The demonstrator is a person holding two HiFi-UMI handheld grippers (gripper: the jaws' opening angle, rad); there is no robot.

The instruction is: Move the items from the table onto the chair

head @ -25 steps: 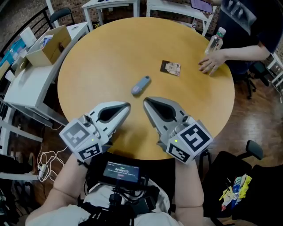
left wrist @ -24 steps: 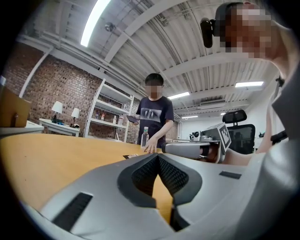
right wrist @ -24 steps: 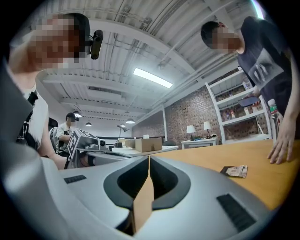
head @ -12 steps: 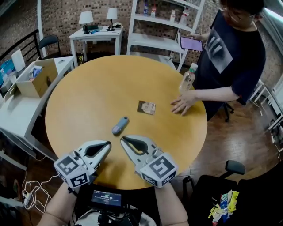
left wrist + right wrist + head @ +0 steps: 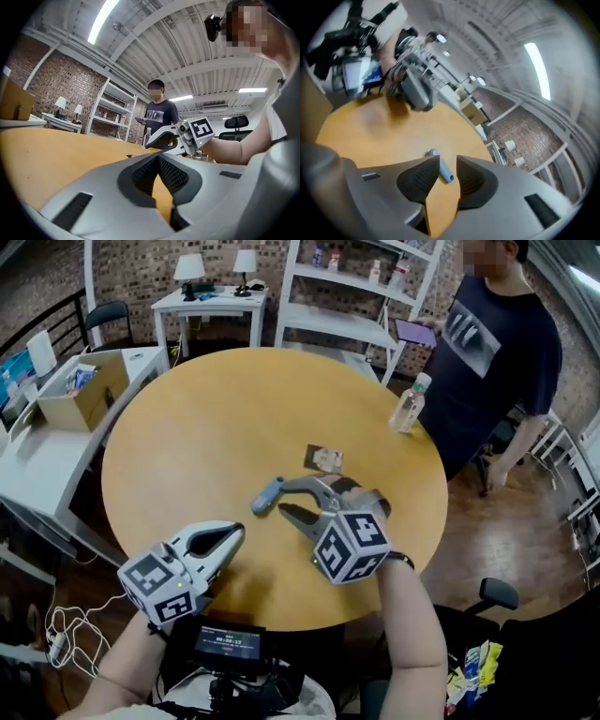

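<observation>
- Left tongs (image 5: 234,535) sit at the counter's (image 5: 187,418) 6 o'clock edge, jaws together and empty, the farther pair.
- Blue tube (image 5: 266,496) lies flat mid-counter, long axis roughly 1 to 7 o'clock.
- Right tongs (image 5: 283,500), the nearer pair, point toward 9 o'clock. Their jaws are opening, with the tube's near end in the gap and the pads not pressing it.
</observation>
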